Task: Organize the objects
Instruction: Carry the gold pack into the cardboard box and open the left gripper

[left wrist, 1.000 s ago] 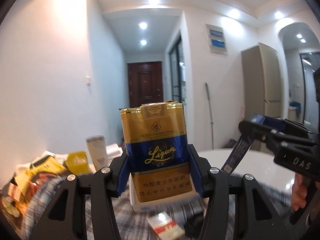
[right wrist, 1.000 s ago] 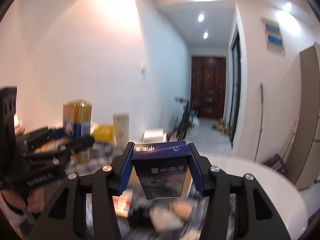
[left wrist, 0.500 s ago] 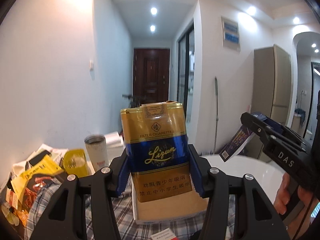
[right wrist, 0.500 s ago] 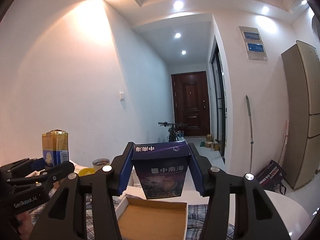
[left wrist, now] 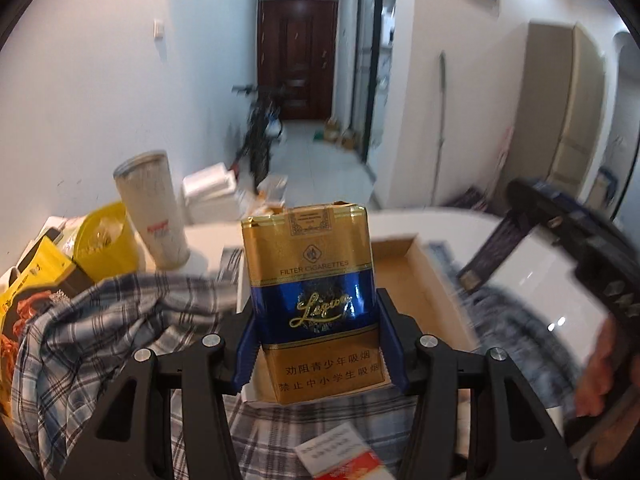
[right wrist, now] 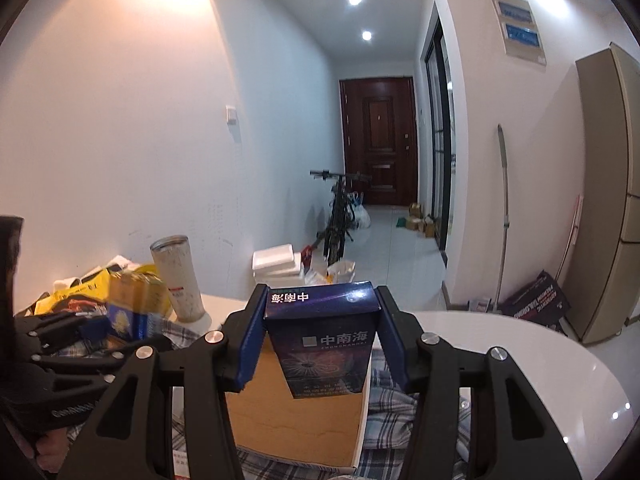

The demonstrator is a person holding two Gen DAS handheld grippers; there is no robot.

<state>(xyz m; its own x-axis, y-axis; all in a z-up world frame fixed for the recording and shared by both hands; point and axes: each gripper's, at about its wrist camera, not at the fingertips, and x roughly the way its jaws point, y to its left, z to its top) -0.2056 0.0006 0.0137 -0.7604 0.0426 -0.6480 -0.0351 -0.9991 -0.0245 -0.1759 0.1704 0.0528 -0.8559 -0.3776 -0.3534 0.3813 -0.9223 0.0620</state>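
Left wrist view: my left tool (left wrist: 318, 344) clamped on gold pack (left wrist: 314, 300), upright, held over near end of open box (left wrist: 424, 280). Box bottom looks bare where visible. Red-white pack (left wrist: 344, 458) lies loose on plaid cloth (left wrist: 100, 320) below. Cup (left wrist: 152, 208) and yellow bags at left, unsorted.

Right wrist view: my right tool (right wrist: 320, 344) clamped on blue pack (right wrist: 324, 340), tilted, above box (right wrist: 300, 408). Surface (right wrist: 520, 344) white beyond.

Judgement: early stage; both packs not yet in box, loose pack remaining.
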